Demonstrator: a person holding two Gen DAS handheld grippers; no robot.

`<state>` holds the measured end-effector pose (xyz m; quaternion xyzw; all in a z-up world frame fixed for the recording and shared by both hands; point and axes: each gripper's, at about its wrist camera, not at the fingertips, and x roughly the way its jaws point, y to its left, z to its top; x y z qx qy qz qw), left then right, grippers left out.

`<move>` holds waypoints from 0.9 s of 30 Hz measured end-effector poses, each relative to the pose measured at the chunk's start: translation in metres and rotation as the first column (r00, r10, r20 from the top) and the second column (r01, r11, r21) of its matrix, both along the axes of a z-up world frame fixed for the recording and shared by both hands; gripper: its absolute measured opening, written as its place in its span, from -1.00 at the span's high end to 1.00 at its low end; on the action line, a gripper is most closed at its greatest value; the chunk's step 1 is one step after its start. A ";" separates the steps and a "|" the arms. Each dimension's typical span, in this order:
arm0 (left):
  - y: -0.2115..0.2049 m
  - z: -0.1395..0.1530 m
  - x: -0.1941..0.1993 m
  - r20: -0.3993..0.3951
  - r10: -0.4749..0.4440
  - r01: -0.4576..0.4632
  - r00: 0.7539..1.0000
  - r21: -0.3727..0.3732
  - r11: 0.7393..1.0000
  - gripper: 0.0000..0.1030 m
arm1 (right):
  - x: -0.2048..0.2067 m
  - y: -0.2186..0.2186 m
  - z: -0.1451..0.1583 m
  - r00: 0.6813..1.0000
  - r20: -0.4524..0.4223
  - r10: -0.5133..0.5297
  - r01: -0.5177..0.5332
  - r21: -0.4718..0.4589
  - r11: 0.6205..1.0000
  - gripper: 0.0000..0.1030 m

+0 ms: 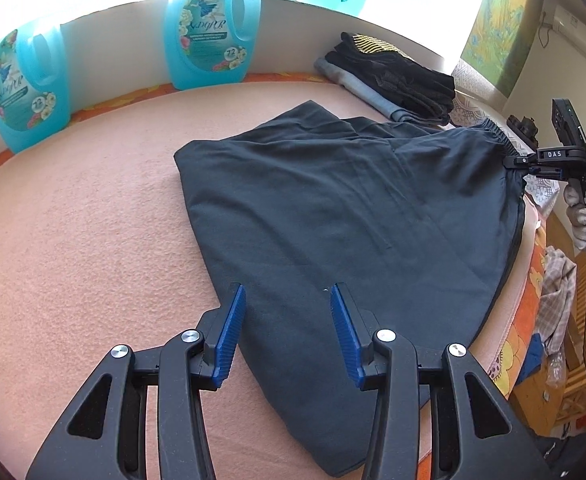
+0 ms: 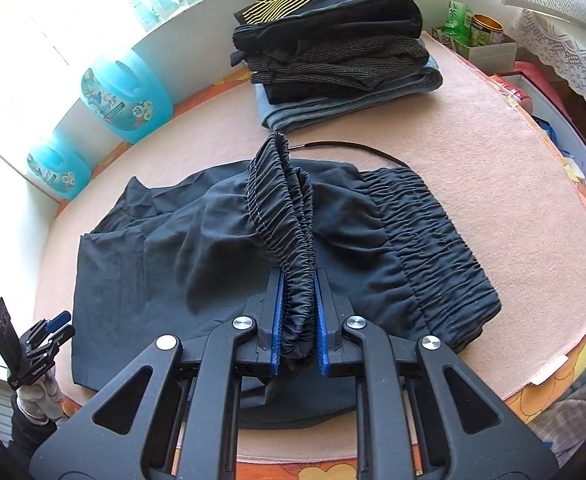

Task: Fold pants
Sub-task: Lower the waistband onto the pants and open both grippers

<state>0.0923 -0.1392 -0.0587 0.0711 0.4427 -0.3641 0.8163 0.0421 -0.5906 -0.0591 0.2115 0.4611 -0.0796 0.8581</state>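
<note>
Dark navy pants lie on a pink blanket, legs folded together. My left gripper is open and empty, hovering over the leg end of the pants. My right gripper is shut on the elastic waistband and lifts a bunched part of it above the cloth. The rest of the waistband lies flat to the right, with a black drawstring behind it. The right gripper also shows in the left wrist view at the waistband. The left gripper shows in the right wrist view, open at the lower left.
A stack of folded clothes sits at the back of the blanket. Two blue detergent bottles stand along the white wall. Boxes and a tin stand at the far right. Crumpled cloth lies beyond the table's right edge.
</note>
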 end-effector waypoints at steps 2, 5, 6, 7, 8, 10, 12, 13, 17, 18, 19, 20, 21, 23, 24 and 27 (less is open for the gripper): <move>-0.005 0.000 -0.003 0.009 -0.015 0.015 1.000 0.003 1.000 0.17 | 0.002 -0.008 -0.005 1.000 0.000 -0.007 0.007 0.030 1.000 0.71; -0.013 -0.004 -0.005 0.010 -0.042 0.041 0.999 0.019 0.999 0.17 | 0.005 -0.013 -0.011 1.000 -0.017 -0.012 0.012 0.023 1.000 0.72; -0.015 -0.006 -0.006 0.005 -0.048 0.048 0.999 0.023 0.999 0.17 | 0.005 -0.014 -0.011 1.000 -0.024 -0.013 0.013 0.014 1.000 0.71; -0.017 -0.007 -0.006 0.001 -0.052 0.052 0.999 0.028 0.998 0.17 | 0.004 -0.014 -0.011 0.999 -0.033 -0.018 0.018 -0.005 1.000 0.71; -0.018 -0.008 -0.007 -0.001 -0.053 0.053 0.999 0.030 0.998 0.17 | 0.003 -0.014 -0.010 0.999 -0.034 -0.020 0.019 -0.019 1.000 0.71; -0.019 -0.007 -0.009 -0.004 -0.055 0.055 0.998 0.025 0.998 0.17 | 0.001 -0.018 -0.009 0.999 -0.040 -0.024 0.022 -0.036 0.999 0.72; -0.020 -0.006 -0.011 0.003 -0.060 0.060 0.998 0.015 0.998 0.17 | 0.000 -0.022 -0.008 0.999 -0.037 -0.034 0.032 -0.051 0.998 0.72; -0.022 -0.005 -0.012 0.007 -0.064 0.064 0.998 0.016 0.998 0.17 | 0.001 -0.023 -0.009 0.998 -0.043 -0.036 0.034 -0.059 0.998 0.71; -0.030 -0.009 -0.017 0.014 -0.089 0.088 0.996 0.043 0.995 0.17 | 0.004 -0.026 -0.016 0.996 -0.088 -0.010 0.004 -0.075 0.997 0.61; -0.032 -0.011 -0.018 0.015 -0.096 0.095 0.995 0.051 0.994 0.17 | 0.002 -0.029 -0.015 0.995 -0.094 -0.031 0.022 -0.094 0.995 0.37; -0.032 -0.012 -0.019 0.019 -0.100 0.099 0.995 0.057 0.993 0.17 | -0.002 -0.031 -0.011 0.995 -0.085 -0.054 0.044 -0.116 0.992 0.09; -0.033 -0.012 -0.020 0.024 -0.103 0.101 0.994 0.062 0.993 0.17 | -0.007 -0.032 -0.005 0.995 -0.063 -0.071 0.062 -0.141 0.988 -0.01; -0.033 -0.013 -0.020 0.024 -0.105 0.104 0.994 0.064 0.993 0.17 | -0.012 -0.032 0.003 0.996 -0.029 -0.082 0.076 -0.162 0.984 -0.04; -0.033 -0.013 -0.020 0.022 -0.104 0.103 0.994 0.060 0.993 0.17 | -0.020 -0.027 0.021 0.994 0.074 -0.075 0.087 -0.176 0.981 -0.04; -0.032 -0.013 -0.020 0.021 -0.102 0.101 0.995 0.056 0.993 0.17 | -0.021 -0.020 0.028 0.991 0.115 -0.062 0.083 -0.184 0.979 -0.04; -0.032 -0.013 -0.021 0.023 -0.096 0.094 0.995 0.053 0.994 0.17 | -0.008 0.008 0.034 0.988 0.148 0.040 -0.007 -0.219 0.976 -0.04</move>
